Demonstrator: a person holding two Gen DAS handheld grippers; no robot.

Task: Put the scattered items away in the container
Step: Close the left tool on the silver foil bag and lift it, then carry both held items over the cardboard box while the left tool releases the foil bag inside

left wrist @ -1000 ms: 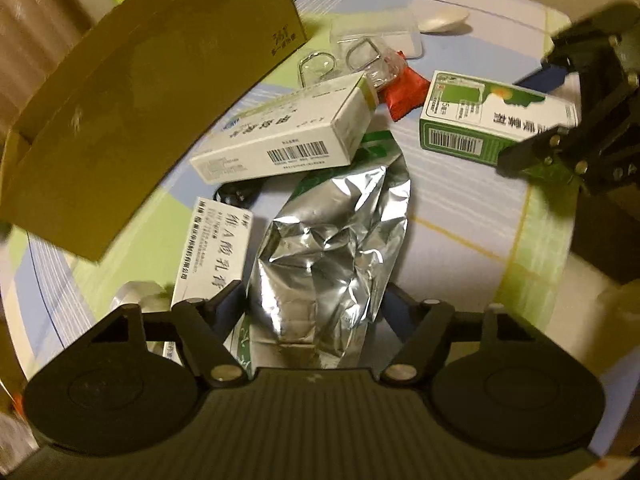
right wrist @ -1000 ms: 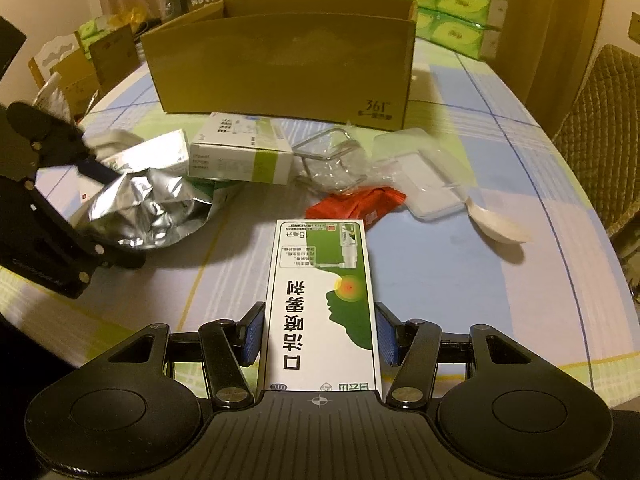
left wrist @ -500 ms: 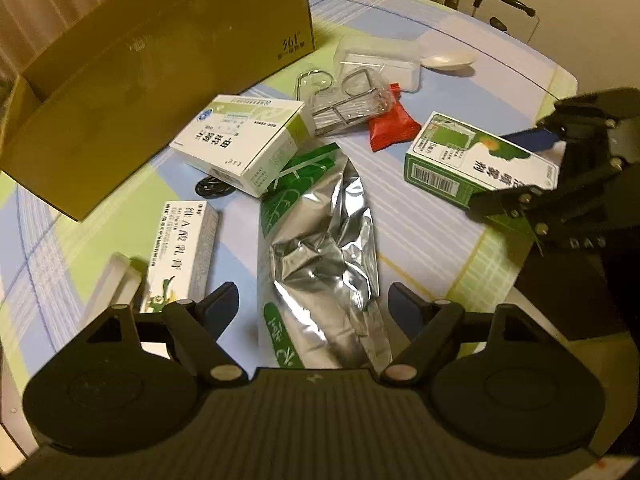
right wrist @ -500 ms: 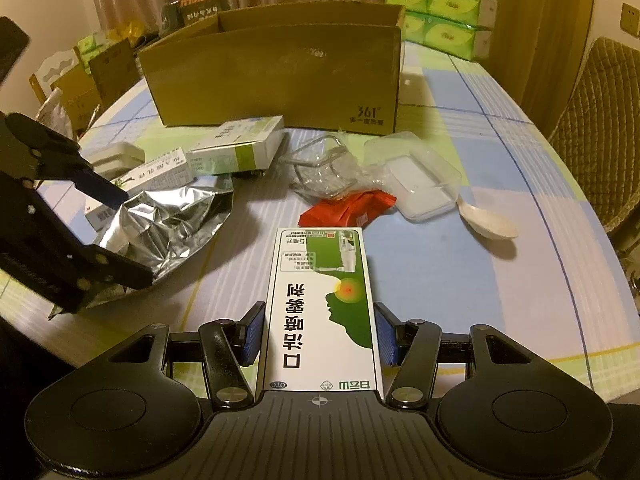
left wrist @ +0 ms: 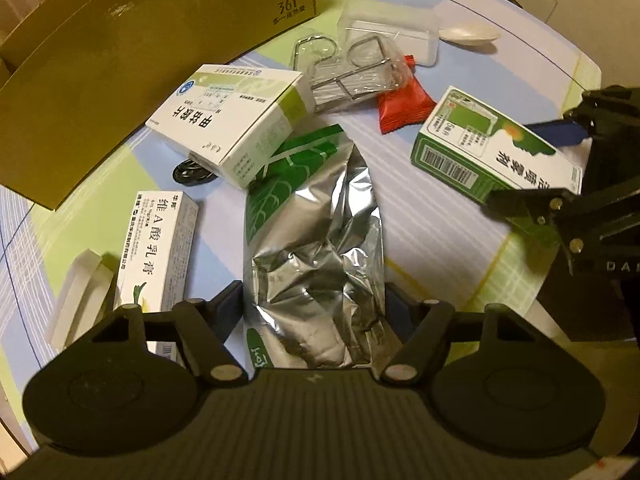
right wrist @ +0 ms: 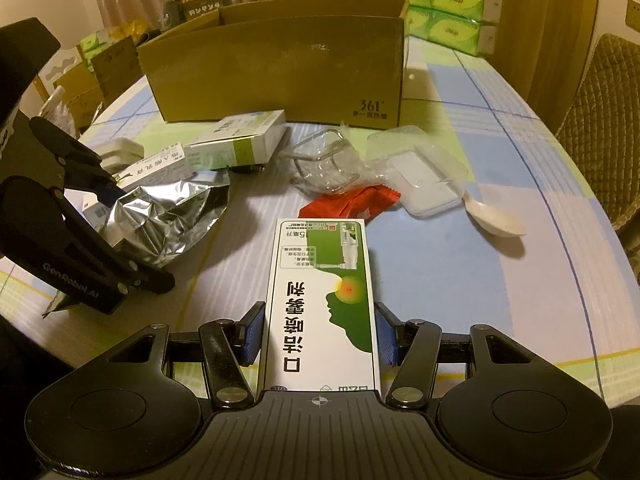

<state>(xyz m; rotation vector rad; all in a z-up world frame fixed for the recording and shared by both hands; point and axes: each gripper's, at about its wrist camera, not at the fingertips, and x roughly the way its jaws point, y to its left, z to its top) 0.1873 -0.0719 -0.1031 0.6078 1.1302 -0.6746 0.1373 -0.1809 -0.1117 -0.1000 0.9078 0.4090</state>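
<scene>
My left gripper (left wrist: 314, 312) is shut on a crumpled silver foil bag (left wrist: 320, 232) with green print; its far end lies on the table. It also shows in the right wrist view (right wrist: 160, 216). My right gripper (right wrist: 320, 332) is shut on a green and white medicine box (right wrist: 324, 300), seen too in the left wrist view (left wrist: 492, 152). The open cardboard box (right wrist: 280, 68) stands at the back of the table; it also shows in the left wrist view (left wrist: 132, 52).
On the checked tablecloth lie a white and green medicine box (left wrist: 228, 120), a narrow white box (left wrist: 156, 248), a red packet (left wrist: 404, 104), a clear bag with wire hooks (left wrist: 352, 76), a clear plastic tray (right wrist: 416, 176), a white spoon (right wrist: 496, 220) and a white block (left wrist: 76, 292).
My left gripper opened, let the foil bag settle, then closed on it again lower down. My right gripper keeps its hold on the green box.
</scene>
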